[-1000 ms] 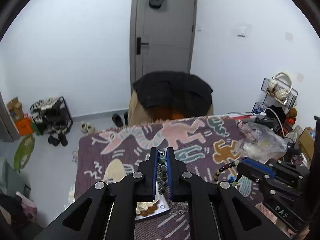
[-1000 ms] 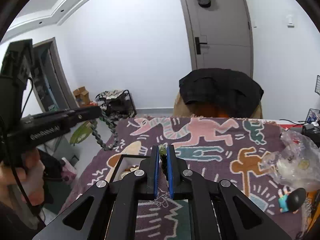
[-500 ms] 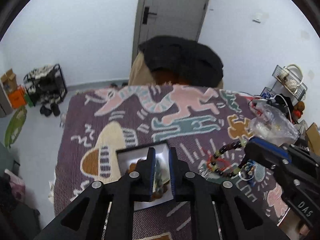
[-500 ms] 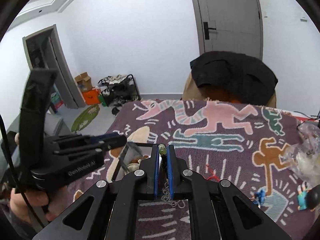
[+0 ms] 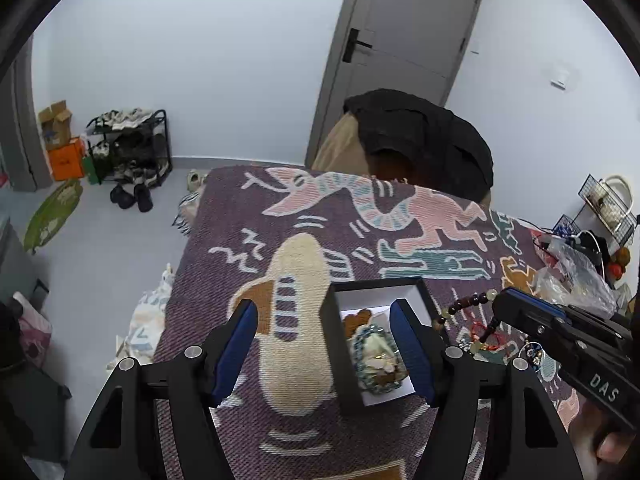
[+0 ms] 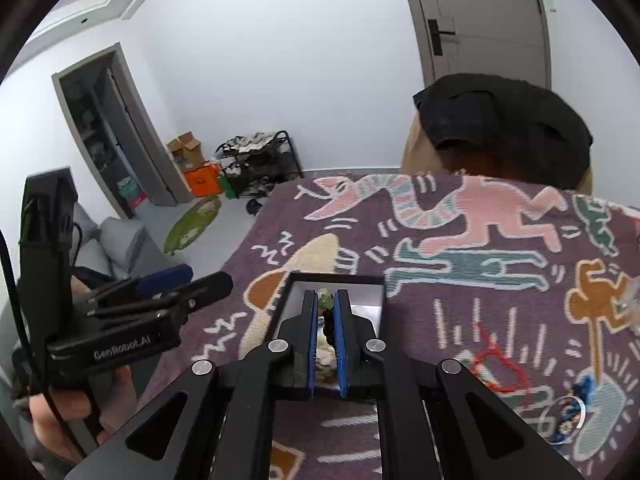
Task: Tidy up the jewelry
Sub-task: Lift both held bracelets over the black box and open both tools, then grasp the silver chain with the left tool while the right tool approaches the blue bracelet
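Observation:
A black box point(image 5: 376, 282) with a white lining sits on the patterned cloth. In it lies a blue-green beaded bracelet point(image 5: 374, 356) on other small pieces. My left gripper point(image 5: 324, 308) hangs over the box's left side. Its jaws are opening and nothing is pressed between the pads. My right gripper point(image 6: 326, 300) is shut on a dark bead bracelet point(image 6: 328, 320) with a pale green bead, just above the box point(image 6: 336, 279). In the left wrist view this bracelet point(image 5: 466, 306) dangles from the right gripper point(image 5: 502, 300). The right wrist view shows the left gripper point(image 6: 210, 276) at the left.
Loose jewelry lies on the cloth right of the box: a red cord point(image 6: 500, 364) and blue beads point(image 6: 572, 408). A clear plastic bag point(image 5: 576, 272) sits at the right edge. A chair draped in black cloth point(image 5: 420, 136) stands behind the table. The floor drops off at the left.
Both grippers came down over the box. The left jaws spread apart and the blue-green bracelet now lies in the box. The right gripper stays shut on the dark beads.

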